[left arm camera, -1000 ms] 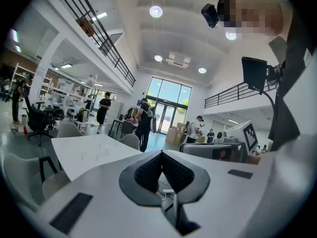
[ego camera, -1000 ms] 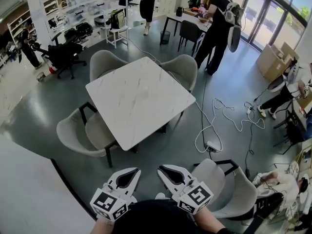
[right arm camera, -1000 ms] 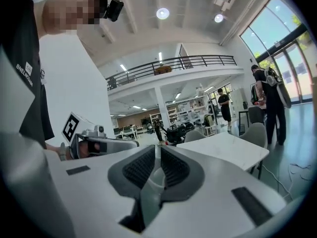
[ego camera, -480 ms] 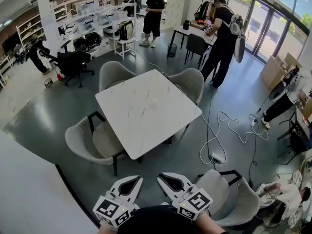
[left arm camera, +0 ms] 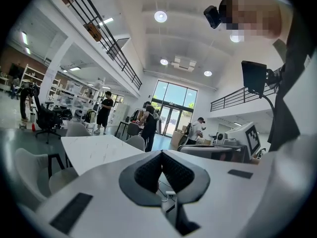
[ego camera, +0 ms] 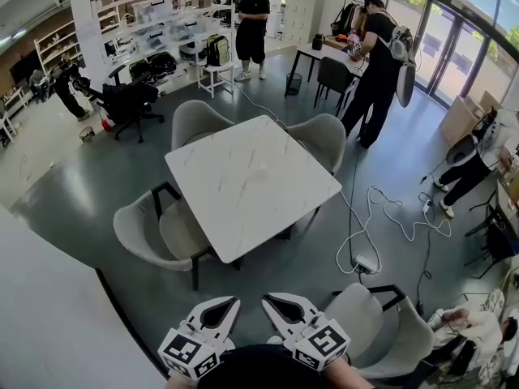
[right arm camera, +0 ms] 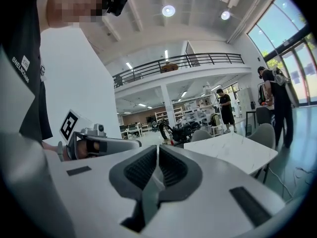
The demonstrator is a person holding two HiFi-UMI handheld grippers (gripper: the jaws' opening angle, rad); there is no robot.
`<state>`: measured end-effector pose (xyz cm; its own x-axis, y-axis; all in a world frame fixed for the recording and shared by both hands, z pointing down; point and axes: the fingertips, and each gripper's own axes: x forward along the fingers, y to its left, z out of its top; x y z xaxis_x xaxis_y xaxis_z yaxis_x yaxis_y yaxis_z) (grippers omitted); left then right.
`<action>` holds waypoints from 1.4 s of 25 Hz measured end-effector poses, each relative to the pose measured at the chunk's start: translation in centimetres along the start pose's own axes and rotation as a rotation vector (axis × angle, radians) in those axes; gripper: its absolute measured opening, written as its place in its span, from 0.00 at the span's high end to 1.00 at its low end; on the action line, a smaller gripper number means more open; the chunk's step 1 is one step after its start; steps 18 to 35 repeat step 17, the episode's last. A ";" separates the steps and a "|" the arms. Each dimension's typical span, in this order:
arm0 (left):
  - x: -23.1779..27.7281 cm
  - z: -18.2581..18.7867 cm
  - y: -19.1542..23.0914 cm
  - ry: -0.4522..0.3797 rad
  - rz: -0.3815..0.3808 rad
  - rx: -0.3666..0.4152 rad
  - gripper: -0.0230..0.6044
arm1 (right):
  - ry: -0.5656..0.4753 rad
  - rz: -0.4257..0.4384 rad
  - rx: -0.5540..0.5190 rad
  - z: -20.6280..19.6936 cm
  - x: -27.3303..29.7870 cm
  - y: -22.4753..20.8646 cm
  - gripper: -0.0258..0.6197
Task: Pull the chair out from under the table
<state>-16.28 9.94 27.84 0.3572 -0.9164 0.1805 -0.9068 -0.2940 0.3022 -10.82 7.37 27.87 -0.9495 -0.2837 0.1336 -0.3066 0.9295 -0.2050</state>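
Note:
A white marble table point(ego camera: 251, 181) stands in the middle of the head view. Three grey chairs sit at it: one at its left edge point(ego camera: 146, 233), tucked partly under, and two on the far side point(ego camera: 199, 120) point(ego camera: 320, 136). A fourth grey chair point(ego camera: 381, 331) stands away from the table at the near right. My left gripper point(ego camera: 233, 301) point(left arm camera: 160, 152) and right gripper point(ego camera: 266, 301) point(right arm camera: 157, 147) hang side by side at the bottom edge, short of the table and touching nothing. The left jaws are together and empty. The right jaws are closing, tips meeting, nothing between them.
White cables and a power strip point(ego camera: 365, 262) lie on the floor right of the table. A white wall point(ego camera: 49, 314) runs close on my left. Three people stand or sit at the back and right, by a desk point(ego camera: 332, 55). Shelving and a black office chair point(ego camera: 130, 104) are far left.
The table and chairs have slid slightly lower and to the right in the head view as the view shifted. Both grippers keep their place at the bottom edge.

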 end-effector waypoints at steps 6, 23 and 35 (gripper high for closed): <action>-0.3 -0.6 -1.1 0.017 0.001 -0.001 0.96 | 0.005 -0.001 0.031 -0.5 -0.9 0.2 0.92; -0.3 -1.0 -2.5 0.040 -0.012 0.003 0.96 | -0.002 0.014 0.082 -0.3 -2.2 0.3 0.92; -0.3 -1.0 -2.5 0.040 -0.012 0.003 0.96 | -0.002 0.014 0.082 -0.3 -2.2 0.3 0.92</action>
